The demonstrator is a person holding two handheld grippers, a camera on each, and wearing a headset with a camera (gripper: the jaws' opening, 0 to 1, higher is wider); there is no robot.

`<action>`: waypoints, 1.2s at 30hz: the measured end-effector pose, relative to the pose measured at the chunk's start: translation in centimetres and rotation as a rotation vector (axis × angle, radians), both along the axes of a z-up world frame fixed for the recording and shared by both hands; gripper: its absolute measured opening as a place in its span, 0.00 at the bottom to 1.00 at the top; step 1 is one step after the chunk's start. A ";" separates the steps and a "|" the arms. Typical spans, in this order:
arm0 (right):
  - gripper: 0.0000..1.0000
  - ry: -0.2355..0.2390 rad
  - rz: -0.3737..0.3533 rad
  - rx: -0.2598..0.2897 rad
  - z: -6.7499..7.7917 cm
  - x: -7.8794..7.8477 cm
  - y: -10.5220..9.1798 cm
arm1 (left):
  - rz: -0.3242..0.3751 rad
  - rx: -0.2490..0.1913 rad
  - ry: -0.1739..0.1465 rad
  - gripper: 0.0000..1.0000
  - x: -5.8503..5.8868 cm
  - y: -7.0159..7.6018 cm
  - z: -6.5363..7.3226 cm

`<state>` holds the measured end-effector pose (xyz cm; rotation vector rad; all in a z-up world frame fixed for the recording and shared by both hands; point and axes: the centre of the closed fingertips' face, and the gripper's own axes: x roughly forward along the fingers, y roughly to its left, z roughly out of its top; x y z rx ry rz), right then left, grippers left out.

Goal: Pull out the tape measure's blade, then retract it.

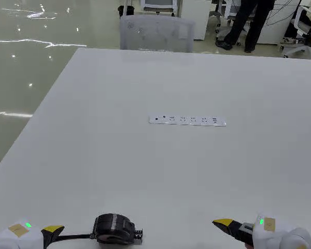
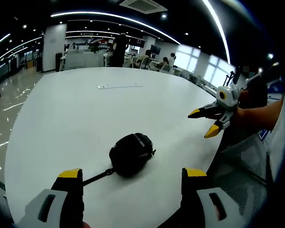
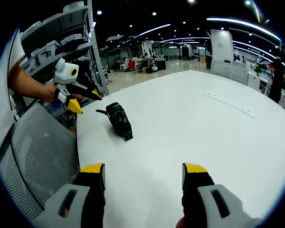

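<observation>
1. Left tool (image 3: 87,102): I see it at the near left edge of the table (image 1: 197,171), jaws spread wide and pinching nothing; in the left gripper view its two yellow-tipped jaws stand apart, with the tape measure (image 1: 114,229) lying just beyond the gap between them.
2. Right tool (image 2: 202,123): it sits at the near right edge of the table, well apart from the tape measure; its jaws are also spread, and in the right gripper view I see only bare table between them.
3. The tape measure is a black case resting on the table close to the near edge; it lies between the two tools, much nearer the left one; no length of blade is drawn out, and the small hook end (image 1: 138,236) sits against the case on the side facing the right tool.
4. A thin black strap (image 1: 72,237) runs from the case toward the left tool; I cannot tell whether it touches the jaw.
5. Further off, a white power strip (image 1: 187,120) lies flat near the middle of the table; a grey mesh chair (image 1: 156,32) stands at the far edge; a person in dark clothes (image 1: 249,21) stands beyond it to the right.
</observation>
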<state>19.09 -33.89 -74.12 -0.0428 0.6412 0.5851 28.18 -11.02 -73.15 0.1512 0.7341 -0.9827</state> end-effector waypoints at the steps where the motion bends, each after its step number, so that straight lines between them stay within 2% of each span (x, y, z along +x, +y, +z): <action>1: 0.66 0.000 -0.001 -0.005 0.1 -0.2 -0.2 | -0.002 0.001 0.001 0.83 0.0 0.1 0.1; 5: 0.69 0.003 -0.025 -0.011 0.4 -1.0 -1.1 | -0.016 -0.001 0.019 0.83 -0.1 0.9 0.0; 12: 0.72 0.004 -0.074 -0.011 0.5 -1.7 -2.2 | -0.024 -0.014 0.014 0.88 0.0 2.3 0.1; 16: 0.75 -0.002 -0.088 -0.010 0.7 -1.9 -2.6 | -0.032 -0.019 0.003 0.90 0.0 2.8 0.4; 21: 0.77 0.004 -0.099 -0.017 0.6 -2.8 -3.3 | -0.036 -0.023 0.004 0.91 0.2 3.6 0.6; 31: 0.81 0.022 -0.111 -0.042 -0.1 -4.5 -4.6 | -0.036 0.003 0.015 0.95 0.0 5.3 0.0; 36: 0.85 0.026 -0.121 -0.031 0.1 -4.8 -4.6 | -0.038 0.022 0.013 0.95 -0.1 5.8 -0.2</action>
